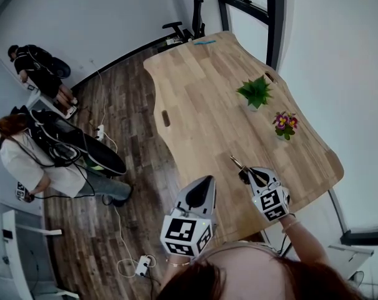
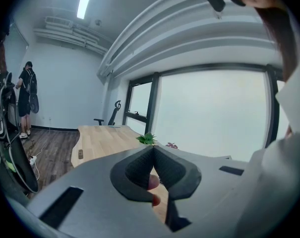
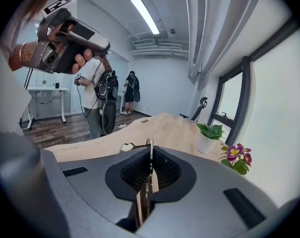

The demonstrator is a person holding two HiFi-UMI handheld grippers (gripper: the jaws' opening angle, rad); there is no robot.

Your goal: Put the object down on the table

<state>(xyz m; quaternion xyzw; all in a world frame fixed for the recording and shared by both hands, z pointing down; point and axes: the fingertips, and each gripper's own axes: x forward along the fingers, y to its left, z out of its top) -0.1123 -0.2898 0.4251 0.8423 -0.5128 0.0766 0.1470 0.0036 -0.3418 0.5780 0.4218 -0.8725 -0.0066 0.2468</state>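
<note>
- My right gripper (image 3: pixel 150 155) has its jaws clamped on a thin metal tool (image 1: pixel 238 163), held over the near end of the wooden surface (image 1: pixel 201 105).
- My left gripper (image 2: pixel 152 151) has its jaws pressed together, empty, just beside that near edge.
- Further along, on the window side, stand a green potted plant (image 1: pixel 255 94) and a pot of pink flowers (image 1: pixel 285 125).
- A blue item (image 1: pixel 204 42) lies at the far end, with a black office chair (image 1: pixel 179 30) beyond.
- Left of the surface, two people (image 1: pixel 26 161) stand on the cable-strewn wood floor (image 1: pixel 120 99).

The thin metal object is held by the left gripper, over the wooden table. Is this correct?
Not quite: the right gripper holds the metal object over the table. The right gripper view shows it clamped between that gripper's fingers.
</note>
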